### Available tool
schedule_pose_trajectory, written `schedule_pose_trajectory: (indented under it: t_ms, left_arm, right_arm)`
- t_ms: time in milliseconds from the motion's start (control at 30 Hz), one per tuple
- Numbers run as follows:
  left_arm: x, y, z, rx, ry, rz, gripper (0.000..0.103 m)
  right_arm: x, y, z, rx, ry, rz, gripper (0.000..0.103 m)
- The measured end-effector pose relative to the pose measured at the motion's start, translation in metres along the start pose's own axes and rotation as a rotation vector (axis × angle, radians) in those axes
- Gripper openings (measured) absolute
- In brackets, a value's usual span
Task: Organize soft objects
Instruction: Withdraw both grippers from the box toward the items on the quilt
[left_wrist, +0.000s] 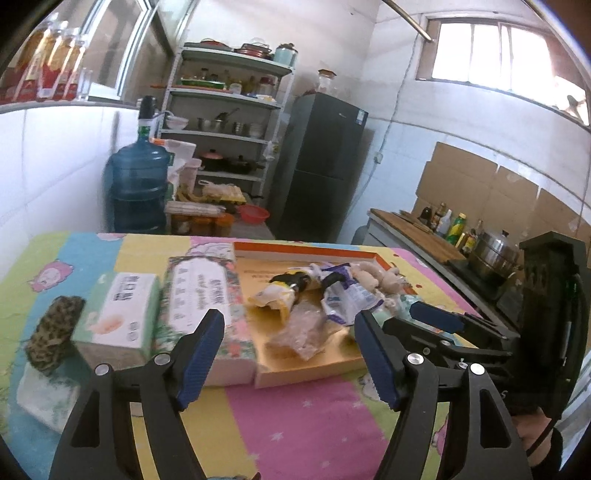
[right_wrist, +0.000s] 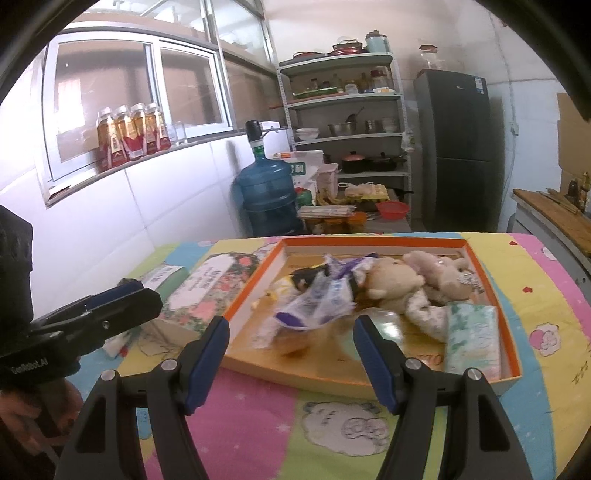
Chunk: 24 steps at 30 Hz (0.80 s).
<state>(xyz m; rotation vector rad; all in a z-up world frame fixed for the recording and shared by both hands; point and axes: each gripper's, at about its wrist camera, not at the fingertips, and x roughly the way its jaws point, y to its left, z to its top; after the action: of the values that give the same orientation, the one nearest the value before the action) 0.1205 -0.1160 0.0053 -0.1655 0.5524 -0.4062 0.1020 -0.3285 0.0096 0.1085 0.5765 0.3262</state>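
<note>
Both grippers, left gripper (left_wrist: 288, 354) and right gripper (right_wrist: 290, 360), gape empty short of the orange tray (right_wrist: 511, 332), which holds the plush bear (right_wrist: 391, 284) and crinkly packets (right_wrist: 317, 302). Floral tissue box (left_wrist: 207, 302) and green tissue pack (left_wrist: 122, 314) sit outside on the worktop. Risk: pinching loose film snags neighbours and drags the pile out

White tiled walls (right_wrist: 177, 199). Metal shelf rack (right_wrist: 347, 110) stood centre frame, loaded with pots, bowls, bottles. Dark fridge (right_wrist: 458, 147) to its right. Blue water jug (right_wrist: 267, 192) by wall. Sliding window (right_wrist: 136, 99) upper left; bright daylight through window (left_wrist: 491, 51) upper right.
</note>
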Motion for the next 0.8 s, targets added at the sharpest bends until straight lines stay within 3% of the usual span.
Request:
schedule_pose_trajectory:
  t_ms: [800]
  left_arm:
    - [-0.067, 0.106, -0.029, -0.113, -0.049, 0.147, 0.078]
  right_arm:
    - [0.03, 0.108, -0.013, -0.102, 0.055, 0.136, 0.069]
